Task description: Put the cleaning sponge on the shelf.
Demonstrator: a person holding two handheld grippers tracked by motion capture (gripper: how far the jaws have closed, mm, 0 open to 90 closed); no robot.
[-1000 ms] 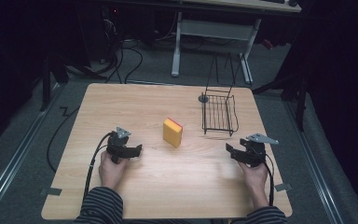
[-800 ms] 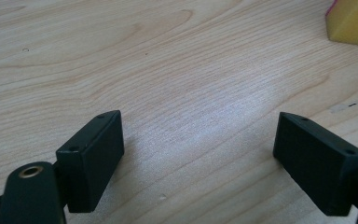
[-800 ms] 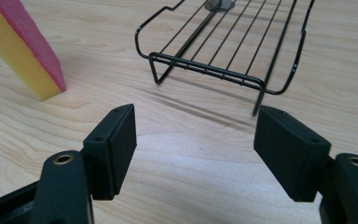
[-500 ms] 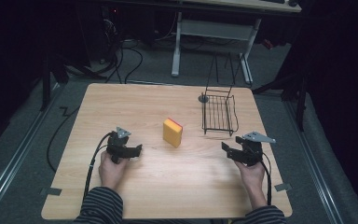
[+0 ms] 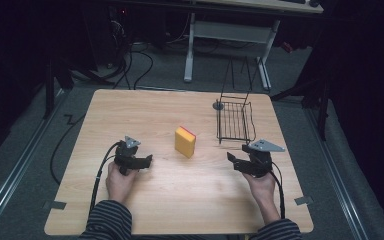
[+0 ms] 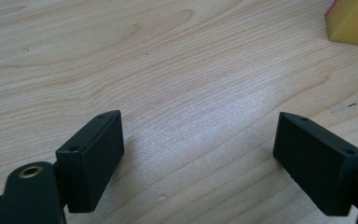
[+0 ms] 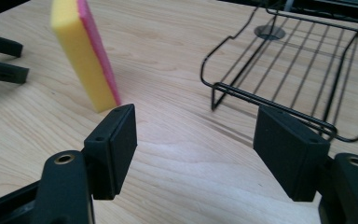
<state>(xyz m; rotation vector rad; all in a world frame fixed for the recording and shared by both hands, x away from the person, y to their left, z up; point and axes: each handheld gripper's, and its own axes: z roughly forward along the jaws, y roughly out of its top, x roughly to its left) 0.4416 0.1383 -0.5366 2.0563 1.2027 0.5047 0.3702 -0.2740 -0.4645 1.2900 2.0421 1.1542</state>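
A: High view: sponge (image 5: 185, 142) upright mid-tabletop (image 5: 145, 115), yellow with a pink face; wire rack (image 5: 235, 121) near its right, apart.
B: Left gripper (image 5: 145, 162)?
A: Low over bare wood, left of sponge, jaws spread wide, nothing between.
B: Right gripper (image 5: 232, 162)?
A: Just in front of the rack, pointing toward the sponge, jaws likewise wide, holding nothing, clear of both.

Dim lab/workshop, lone wood table (image 5: 130, 107), cables (image 5: 145, 60) on grey floor, metal desk frame (image 5: 230, 32) behind
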